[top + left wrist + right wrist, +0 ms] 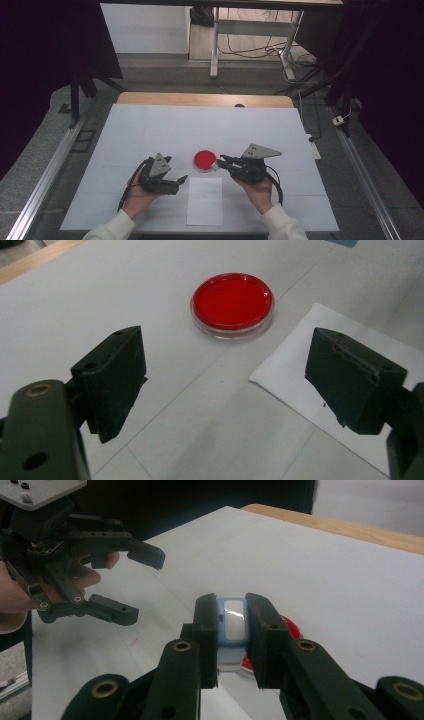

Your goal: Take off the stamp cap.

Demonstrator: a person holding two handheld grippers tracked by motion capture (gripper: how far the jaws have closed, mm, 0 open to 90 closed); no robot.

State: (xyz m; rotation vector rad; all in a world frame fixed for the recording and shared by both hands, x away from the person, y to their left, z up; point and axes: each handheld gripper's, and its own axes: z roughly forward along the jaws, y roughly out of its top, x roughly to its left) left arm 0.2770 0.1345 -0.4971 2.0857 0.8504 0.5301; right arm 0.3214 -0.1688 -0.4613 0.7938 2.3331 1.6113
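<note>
A red-filled round dish [204, 159] sits on the white table [200, 125] between my two grippers. My right gripper [220, 160] is just right of the dish, shut on a small light-blue object with a white face [232, 622]. The dish [291, 626] peeks out behind and below those jaws. My left gripper [180, 183] hovers left of a white paper sheet [205, 200], jaws wide apart and nothing between them. In the left gripper view the dish [232, 302] lies ahead of the left gripper [227, 365], with the sheet's corner [300, 385] to its right. The left gripper [142, 585] also shows open in the right gripper view.
A wooden strip [200, 98] borders the table's far edge. Metal rails [55, 160] run along both sides of the table, and a desk frame with cables [250, 45] stands beyond it. Dark stands flank the far corners.
</note>
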